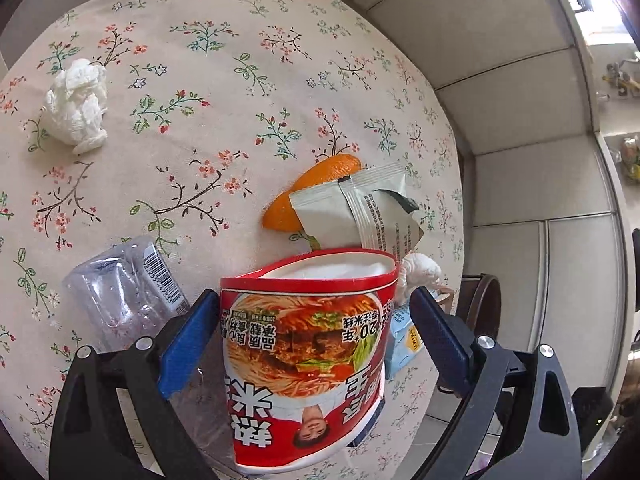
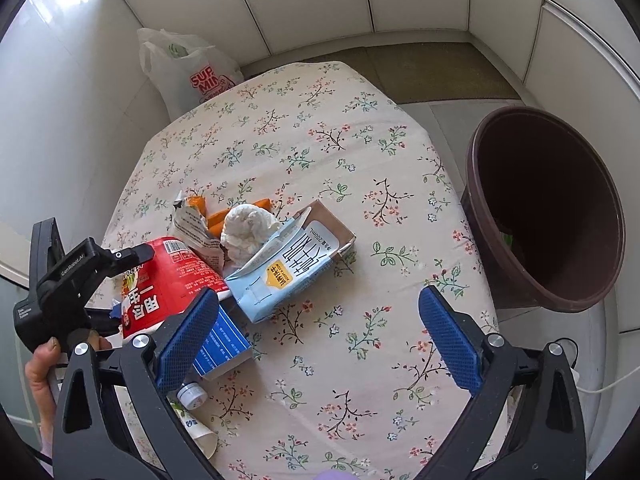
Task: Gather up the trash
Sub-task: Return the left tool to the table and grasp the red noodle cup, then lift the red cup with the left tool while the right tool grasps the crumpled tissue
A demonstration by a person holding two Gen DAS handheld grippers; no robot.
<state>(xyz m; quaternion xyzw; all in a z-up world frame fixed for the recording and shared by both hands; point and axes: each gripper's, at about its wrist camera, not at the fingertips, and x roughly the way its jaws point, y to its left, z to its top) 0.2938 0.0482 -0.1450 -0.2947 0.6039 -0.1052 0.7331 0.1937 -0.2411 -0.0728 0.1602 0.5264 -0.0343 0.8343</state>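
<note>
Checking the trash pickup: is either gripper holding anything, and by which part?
Nothing is held yet. The left gripper straddles the red noodle cup near its rim, with one pad clear of it; the right gripper is open and empty.

A round table (image 2: pixel 304 360) under a cream floral cloth carries the lot — a crumpled white tissue (image 1: pixel 78 106) far left, a clear plastic bottle (image 1: pixel 124 296) near left. Mid-table, orange peel (image 1: pixel 316 190) sits under a torn pale sachet (image 1: pixel 356 208), a second tissue wad (image 2: pixel 250 232) touching a flattened blue milk carton (image 2: pixel 292 260) — the red noodle cup (image 1: pixel 304 356) nearest.
</note>
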